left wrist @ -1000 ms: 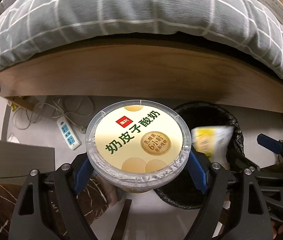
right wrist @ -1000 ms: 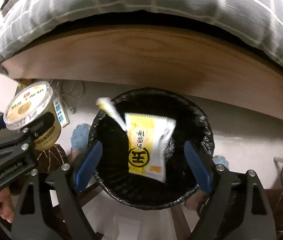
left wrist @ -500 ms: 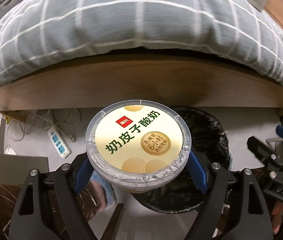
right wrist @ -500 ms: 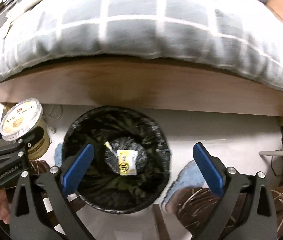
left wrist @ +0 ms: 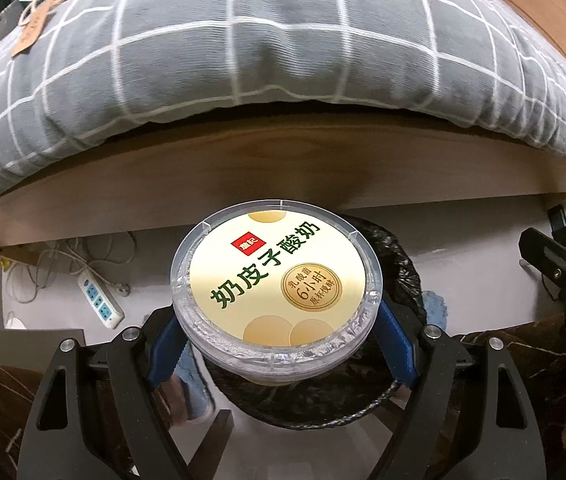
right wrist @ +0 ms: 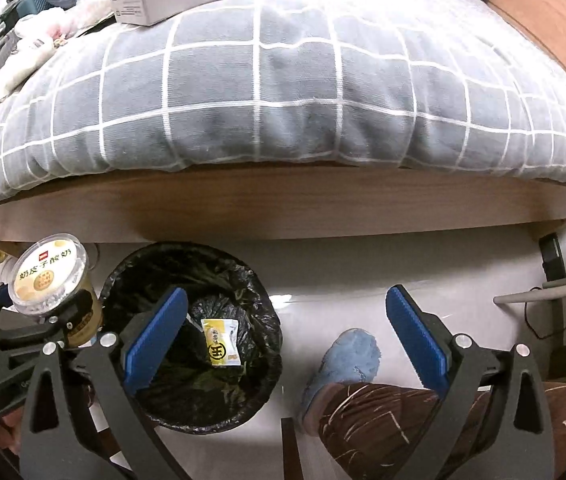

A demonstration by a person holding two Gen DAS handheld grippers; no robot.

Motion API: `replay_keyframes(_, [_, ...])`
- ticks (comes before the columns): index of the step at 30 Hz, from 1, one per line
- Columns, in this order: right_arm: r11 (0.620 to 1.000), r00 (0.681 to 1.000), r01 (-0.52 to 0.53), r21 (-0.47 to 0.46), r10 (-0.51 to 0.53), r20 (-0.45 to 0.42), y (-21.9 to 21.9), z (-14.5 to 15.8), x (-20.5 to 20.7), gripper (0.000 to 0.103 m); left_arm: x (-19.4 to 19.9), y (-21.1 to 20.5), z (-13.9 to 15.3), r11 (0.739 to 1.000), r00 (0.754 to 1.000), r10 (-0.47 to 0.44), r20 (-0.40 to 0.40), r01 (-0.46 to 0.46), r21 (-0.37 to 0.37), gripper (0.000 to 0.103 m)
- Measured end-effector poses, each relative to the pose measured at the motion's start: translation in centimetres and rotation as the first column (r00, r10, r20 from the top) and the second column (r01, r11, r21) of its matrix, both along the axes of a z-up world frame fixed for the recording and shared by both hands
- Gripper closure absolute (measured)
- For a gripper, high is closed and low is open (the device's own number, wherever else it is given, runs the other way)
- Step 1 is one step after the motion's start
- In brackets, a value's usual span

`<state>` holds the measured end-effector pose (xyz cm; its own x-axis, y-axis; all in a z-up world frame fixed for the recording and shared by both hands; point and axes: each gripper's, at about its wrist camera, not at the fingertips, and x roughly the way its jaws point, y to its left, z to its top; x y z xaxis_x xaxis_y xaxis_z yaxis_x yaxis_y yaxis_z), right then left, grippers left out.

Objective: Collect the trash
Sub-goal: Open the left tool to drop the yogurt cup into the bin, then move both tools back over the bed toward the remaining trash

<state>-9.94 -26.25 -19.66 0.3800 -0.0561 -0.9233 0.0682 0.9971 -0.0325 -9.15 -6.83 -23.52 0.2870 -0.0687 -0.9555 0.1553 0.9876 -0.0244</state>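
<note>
Bed (right wrist: 283,92) with grey checked duvet fills the upper scene; wooden bed frame (right wrist: 283,204) below it, pale floor beneath. Trash bin (right wrist: 195,336) with black liner stands on the floor just beside the frame. One yellow wrapper (right wrist: 221,342) already lies at its bottom.

Left gripper (left wrist: 279,340) is clamped on a sealed yogurt cup (left wrist: 277,280), blue pads on the cup's sides under the rim, lid up. In the right wrist view the cup hangs beside the bin's left rim, not over the opening.

Right gripper (right wrist: 287,340) has its jaws spread wide, nothing between them, hovering over the bin's right edge and the person's blue slipper (right wrist: 343,364).

Risks, as I judge them:
- Release from here: cup drops outside the bin or clips the rim and rolls toward the power strip (left wrist: 101,300) and its cables.
- Grip sits low on a tapered wall; cup could slide out early.
- Both grippers are near each other; a sideways move may knock them together.
- If the cup is full, a hard drop could split the foil.
</note>
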Motion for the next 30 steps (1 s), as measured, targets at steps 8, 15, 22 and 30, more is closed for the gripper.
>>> replay_keyframes(8, [1.0,1.0,0.007,-0.001,-0.007,-0.016,-0.1,-0.8,0.3,0.008,-0.3,-0.4,0.0,0.998,0.999,-0.012,0.046,0.009,0.054,0.009])
replay_keyframes(15, [1.0,1.0,-0.004,0.005,0.004,-0.013,1.2,-0.5,0.5,0.008,-0.1,0.6,0.6,0.998,0.998,0.016,0.06,-0.019,0.059,0.006])
replay_keyframes(22, [1.0,0.999,-0.02,0.015,0.019,0.027,2.9,1.1,1.2,0.008,0.5,3.2,2.7,0.996,0.993,0.065,0.094,-0.069,0.049,0.006])
replay_keyframes(30, [0.998,0.993,-0.058,0.006,0.057,0.102,4.8,4.3,1.5,0.008,0.5,5.8,6.7,0.993,0.979,0.112,0.171,-0.118,0.023,0.006])
